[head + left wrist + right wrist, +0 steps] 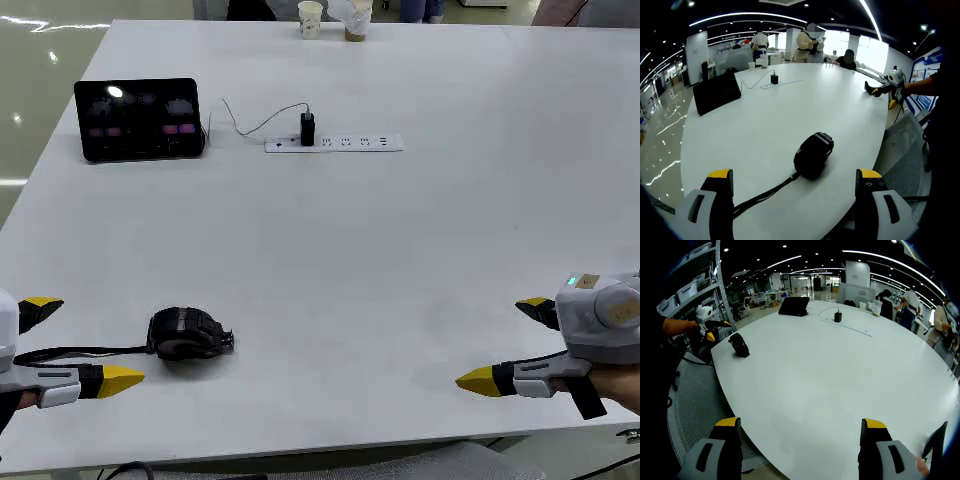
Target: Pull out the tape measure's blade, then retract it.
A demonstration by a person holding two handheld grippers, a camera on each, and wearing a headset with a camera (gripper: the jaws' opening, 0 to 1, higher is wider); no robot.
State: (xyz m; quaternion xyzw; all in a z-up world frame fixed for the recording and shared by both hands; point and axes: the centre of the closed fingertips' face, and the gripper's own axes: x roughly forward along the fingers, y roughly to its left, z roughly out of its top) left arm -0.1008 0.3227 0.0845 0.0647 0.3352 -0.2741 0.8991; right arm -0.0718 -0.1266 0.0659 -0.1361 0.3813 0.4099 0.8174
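In the head view, a black, rounded tape measure [188, 335] is being shown lying on a wide white table [380, 250], near the front edge on the left side, with its black strap [80, 352] trailing left toward the left gripper [80, 342]. That gripper's yellow-tipped jaws are being held wide apart, gripping nothing. The right gripper [497, 342] is being held well apart from the tape measure, at the front right, its jaws likewise spread and empty. A dark rectangular tablet [138, 118], a white power strip [335, 143] and paper cups [311, 18] are being shown farther back. In the left gripper view, the tape measure [813, 154] is being framed just ahead of the parted jaws, the strap running back between them, no blade being seen drawn out. In the right gripper view, the tape measure [739, 345] is being seen far off to the left, near the table edge, while bare tabletop is being spanned by the separated jaws.
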